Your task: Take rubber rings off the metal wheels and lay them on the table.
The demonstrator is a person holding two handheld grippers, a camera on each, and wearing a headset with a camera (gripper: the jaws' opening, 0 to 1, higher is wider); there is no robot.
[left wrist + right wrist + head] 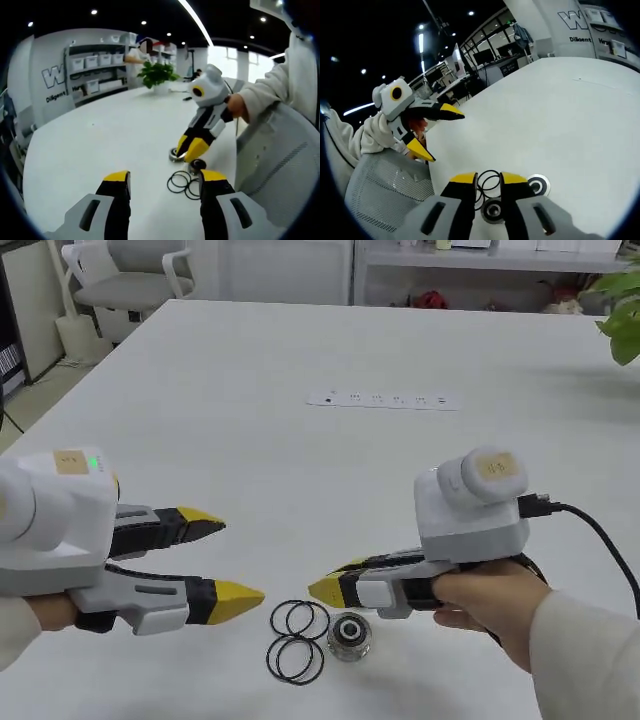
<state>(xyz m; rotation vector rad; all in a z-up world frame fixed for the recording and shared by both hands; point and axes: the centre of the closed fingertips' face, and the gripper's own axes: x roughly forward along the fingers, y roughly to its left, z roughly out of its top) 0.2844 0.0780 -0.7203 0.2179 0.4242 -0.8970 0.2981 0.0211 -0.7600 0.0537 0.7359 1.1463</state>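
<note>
Near the front edge of the white table (300,460): a small cluster of black rubber rings (296,638), lying flat and loose, four of them overlapping in two pairs. Just beside them on the right, a metal wheel (348,634) resting on the table. Cannot tell whether any ring is on it, being too small in the head view. In the left gripper view, seemingly a second wheel (175,154) on the far side of the right gripper's fingers, half hidden behind them.

To the left of the rings, the left gripper (242,560): fingers spread wide with nothing between, yellow tips aimed toward the cluster and well clear of it.

Opposite, the right gripper (318,588), carried in a hand (490,605) with a white sleeve (590,650) behind and a black cable (590,530) trailing off the back. Fingers parted by a narrow gap only, gripping nothing, tips low over the table just beyond the wheel and rings. Through that gap in the right gripper view, the rings and, below them, one wheel.

Farther back on the table, a white power strip (385,400). Beyond the table, a white chair (130,280) at the far left and green plant leaves (622,315) at the far right.
</note>
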